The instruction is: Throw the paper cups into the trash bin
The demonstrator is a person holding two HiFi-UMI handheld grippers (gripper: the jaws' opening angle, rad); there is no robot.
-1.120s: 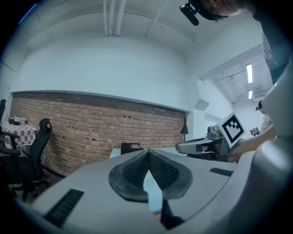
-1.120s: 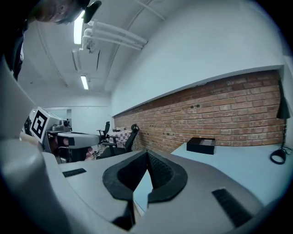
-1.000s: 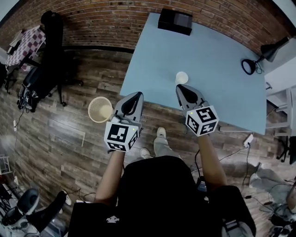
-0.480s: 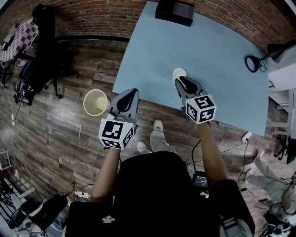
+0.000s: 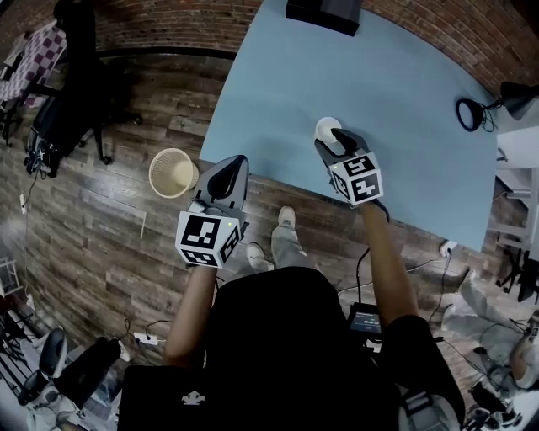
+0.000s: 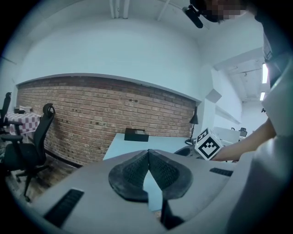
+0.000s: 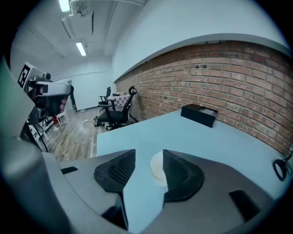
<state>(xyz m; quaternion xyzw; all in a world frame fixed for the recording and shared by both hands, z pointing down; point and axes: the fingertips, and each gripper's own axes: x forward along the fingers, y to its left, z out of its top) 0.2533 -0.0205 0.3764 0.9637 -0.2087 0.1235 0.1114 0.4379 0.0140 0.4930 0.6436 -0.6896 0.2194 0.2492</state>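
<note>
A white paper cup stands on the light blue table near its front edge; in the right gripper view the cup shows just beyond the jaws, partly behind the right one. My right gripper hovers over the cup, and its jaws have just been opening; they stand open with nothing pressed between them. My left gripper hangs shut and empty over the floor beside the table's corner. A round beige trash bin sits on the wooden floor to its left.
A black box lies at the table's far edge by the brick wall. A black desk lamp stands at the table's right. Office chairs stand on the floor at the left. My shoes show below the table edge.
My right gripper has moved forward and down to the cup and its jaws have opened. The left gripper has sunk a little and drifted left, still shut.
</note>
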